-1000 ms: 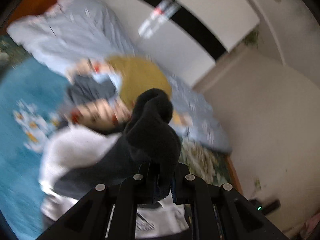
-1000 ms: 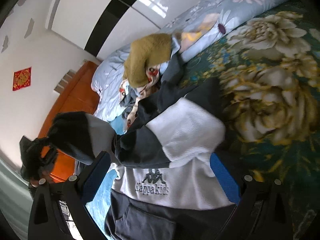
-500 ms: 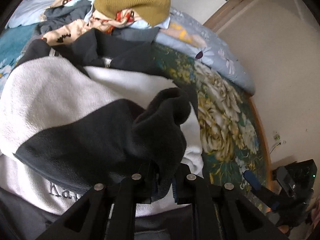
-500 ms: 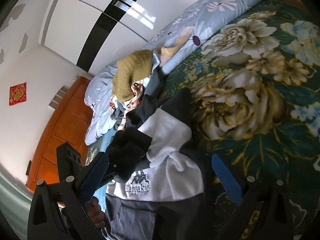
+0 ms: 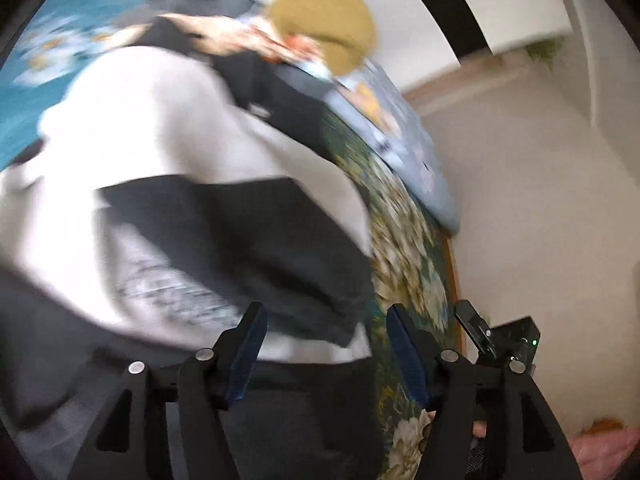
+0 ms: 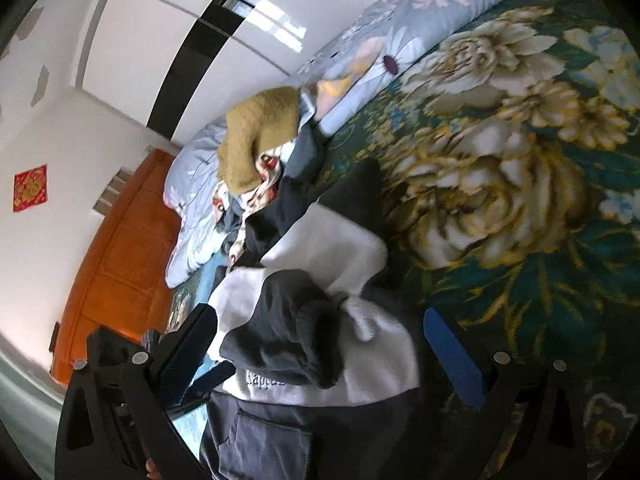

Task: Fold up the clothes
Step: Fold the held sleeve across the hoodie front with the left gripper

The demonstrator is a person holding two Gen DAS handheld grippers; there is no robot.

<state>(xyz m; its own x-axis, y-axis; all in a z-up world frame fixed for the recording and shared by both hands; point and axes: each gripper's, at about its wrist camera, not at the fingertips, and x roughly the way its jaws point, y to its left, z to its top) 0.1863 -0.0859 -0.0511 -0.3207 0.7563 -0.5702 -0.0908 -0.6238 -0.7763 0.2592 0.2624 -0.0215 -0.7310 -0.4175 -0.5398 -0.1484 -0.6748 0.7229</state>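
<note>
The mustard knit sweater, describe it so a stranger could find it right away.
Start at the floral bedspread and go up to the clothes pile beside the blue-grey flowered quilt. The mustard knit sweater sits on top, the only yellow-brown, ribbed piece there.

Home bedroom, floral bedspread (image 6: 500, 184), wooden headboard (image 6: 120, 256)

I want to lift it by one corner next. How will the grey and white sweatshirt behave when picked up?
The sweatshirt would probably flop and sag: its sleeve already lies in soft rumpled folds. The fleecy cloth looks thick, so likely grippy. The loose sleeve may slide off.
</note>
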